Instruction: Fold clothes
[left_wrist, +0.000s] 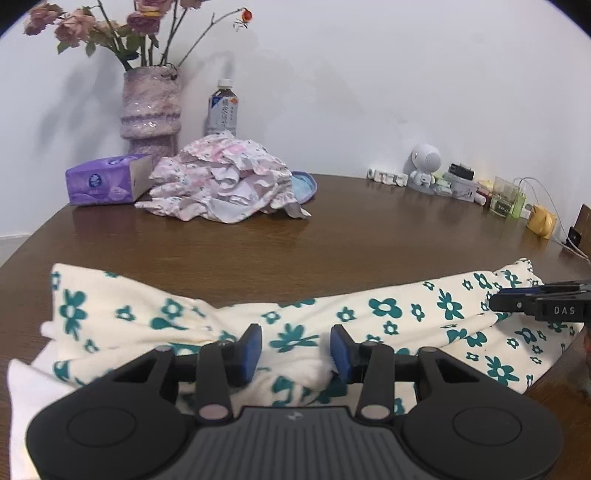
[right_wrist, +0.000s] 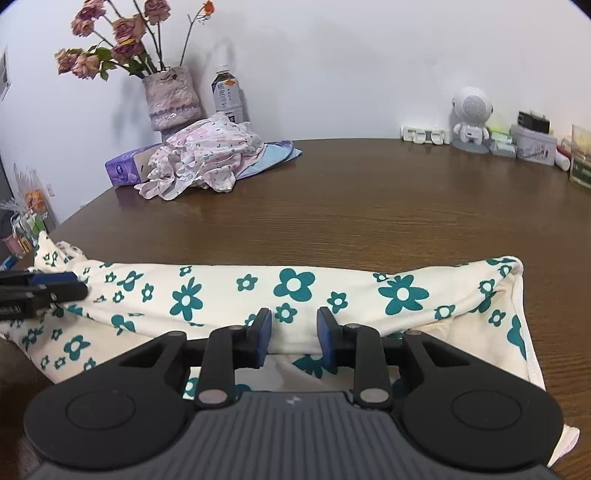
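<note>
A cream garment with teal flowers (left_wrist: 406, 314) lies bunched along the near edge of the brown table (left_wrist: 332, 229); it also shows in the right wrist view (right_wrist: 229, 291). My left gripper (left_wrist: 295, 349) is open, low over the garment's middle, cloth between and under its blue pads. My right gripper (right_wrist: 293, 332) is open over the garment's fold, with cloth between its pads. Each gripper shows at the edge of the other's view: the right gripper (left_wrist: 535, 304) over the garment's right end, the left gripper (right_wrist: 40, 291) over its left end.
A crumpled pink floral pile (left_wrist: 221, 177) lies on a blue cloth (left_wrist: 304, 184) at the back left, beside a purple tissue box (left_wrist: 103, 181), a vase of flowers (left_wrist: 151, 110) and a bottle (left_wrist: 221, 109). A white robot figure (right_wrist: 471, 118), tins and small items line the back right.
</note>
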